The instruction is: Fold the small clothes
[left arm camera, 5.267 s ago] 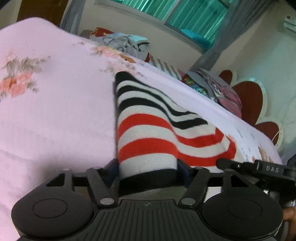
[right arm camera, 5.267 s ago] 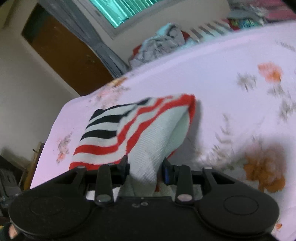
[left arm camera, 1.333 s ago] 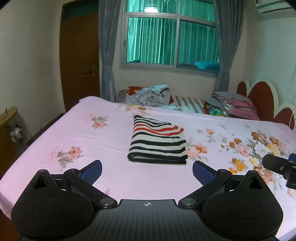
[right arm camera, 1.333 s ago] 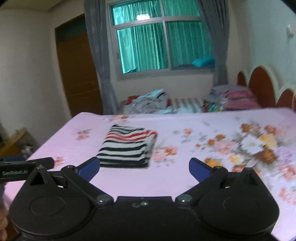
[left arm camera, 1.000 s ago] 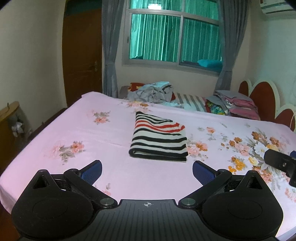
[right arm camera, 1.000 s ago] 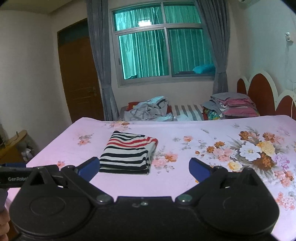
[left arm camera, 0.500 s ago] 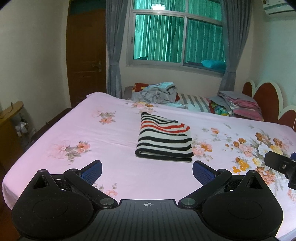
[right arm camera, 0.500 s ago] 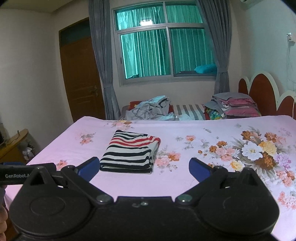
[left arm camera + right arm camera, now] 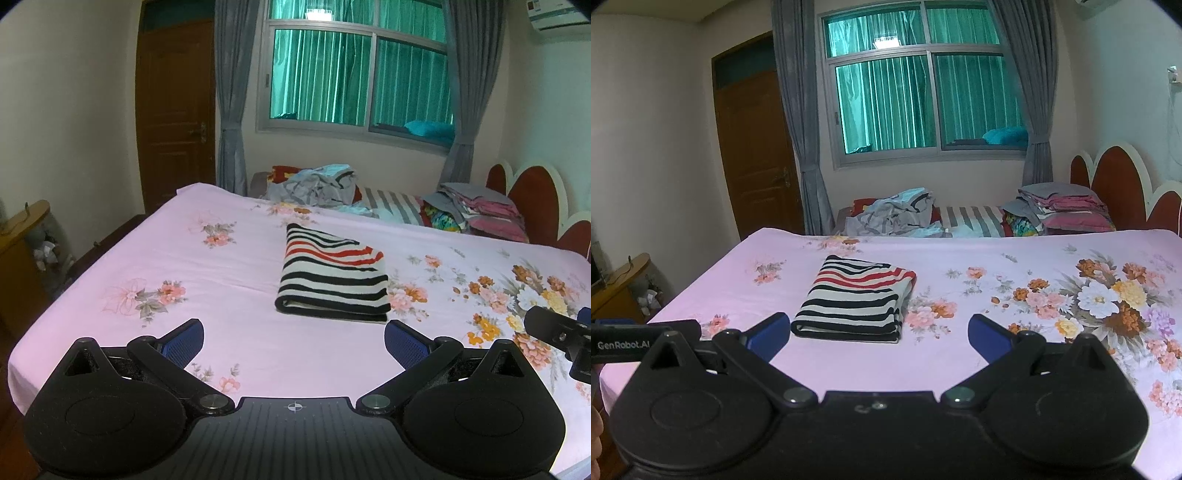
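The folded striped garment [image 9: 332,280] lay mid-bed on the pink sheet [image 9: 229,280], far from the left gripper [image 9: 293,341] and right gripper [image 9: 879,334], both wide and empty. Soft, light knit; best pinched at the near folded edge.

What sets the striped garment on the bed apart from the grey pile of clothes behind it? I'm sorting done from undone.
The striped garment is folded into a flat, neat rectangle; the grey pile of clothes is crumpled and heaped. The striped garment has black, white and red bands; the pile is mostly plain grey-blue. The striped garment lies alone mid-sheet on the pink floral bed; the pile sits beyond the bed's far edge. Neither is touched by a gripper.
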`<state>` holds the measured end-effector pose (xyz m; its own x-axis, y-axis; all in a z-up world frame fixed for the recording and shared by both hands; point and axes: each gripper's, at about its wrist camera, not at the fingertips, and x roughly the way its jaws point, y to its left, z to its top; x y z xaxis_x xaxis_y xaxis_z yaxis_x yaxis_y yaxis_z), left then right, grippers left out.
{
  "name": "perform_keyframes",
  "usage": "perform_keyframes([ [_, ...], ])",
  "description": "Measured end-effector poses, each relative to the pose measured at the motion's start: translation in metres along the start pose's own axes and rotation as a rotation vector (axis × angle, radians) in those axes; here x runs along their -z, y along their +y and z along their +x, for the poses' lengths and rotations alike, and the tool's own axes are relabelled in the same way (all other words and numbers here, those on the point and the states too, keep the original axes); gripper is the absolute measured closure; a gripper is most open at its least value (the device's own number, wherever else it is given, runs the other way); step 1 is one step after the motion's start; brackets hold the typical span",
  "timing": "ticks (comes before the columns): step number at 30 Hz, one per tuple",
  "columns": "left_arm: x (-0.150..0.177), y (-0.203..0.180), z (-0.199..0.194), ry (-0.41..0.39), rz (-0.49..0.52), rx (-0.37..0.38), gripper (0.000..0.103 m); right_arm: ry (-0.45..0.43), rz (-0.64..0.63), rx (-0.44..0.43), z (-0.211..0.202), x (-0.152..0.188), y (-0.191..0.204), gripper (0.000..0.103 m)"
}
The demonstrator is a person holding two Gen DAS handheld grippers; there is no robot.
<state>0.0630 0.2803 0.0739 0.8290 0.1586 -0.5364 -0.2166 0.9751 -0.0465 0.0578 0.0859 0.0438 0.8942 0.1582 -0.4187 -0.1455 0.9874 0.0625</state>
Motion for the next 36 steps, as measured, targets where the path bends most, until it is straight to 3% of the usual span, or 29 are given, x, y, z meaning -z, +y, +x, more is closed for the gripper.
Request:
perform_keyframes([
  [36, -0.003, -0.01, 0.012, 0.033, 0.001, 0.024, 0.0, 0.016, 0.001, -0.005, 0.012, 0.001, -0.004, 0.0],
])
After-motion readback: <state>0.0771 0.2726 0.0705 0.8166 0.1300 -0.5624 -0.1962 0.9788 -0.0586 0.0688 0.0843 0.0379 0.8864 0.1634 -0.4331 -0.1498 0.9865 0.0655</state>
